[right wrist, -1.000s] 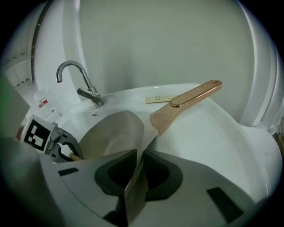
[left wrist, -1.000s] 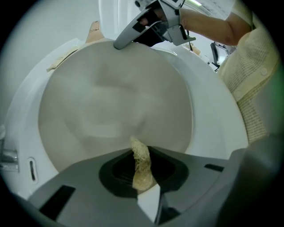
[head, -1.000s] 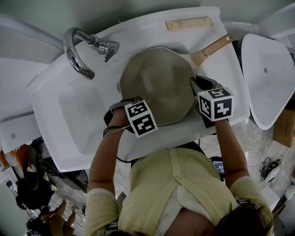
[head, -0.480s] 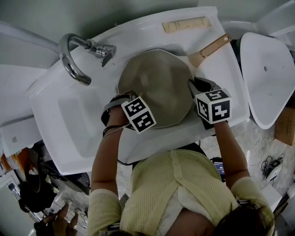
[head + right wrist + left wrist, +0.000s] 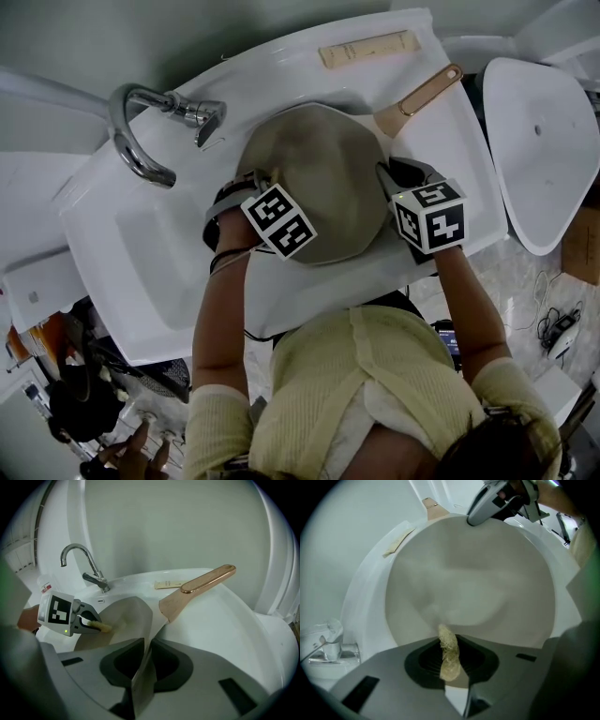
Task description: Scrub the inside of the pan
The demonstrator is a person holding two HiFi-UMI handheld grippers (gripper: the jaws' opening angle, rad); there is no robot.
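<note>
A beige pan (image 5: 323, 169) with a wooden handle (image 5: 420, 91) lies tilted in the white sink (image 5: 141, 281). My right gripper (image 5: 386, 176) is shut on the pan's right rim; in the right gripper view its jaws (image 5: 142, 665) pinch the thin pan wall (image 5: 136, 616). My left gripper (image 5: 255, 180) reaches over the pan's left side. It is shut on a yellowish scrubber (image 5: 446, 641), whose tip touches the pan's inner surface (image 5: 478, 569). The right gripper view also shows the left gripper (image 5: 89, 622) with the scrubber (image 5: 103, 628).
A chrome faucet (image 5: 141, 136) stands at the sink's back left. A beige strip (image 5: 367, 48) lies on the sink's back ledge. Another white basin (image 5: 544, 141) lies to the right. Cables (image 5: 558, 333) lie on the floor at the right.
My left gripper has moved a little farther in over the pan's left side with the scrubber. The right gripper keeps its hold on the rim.
</note>
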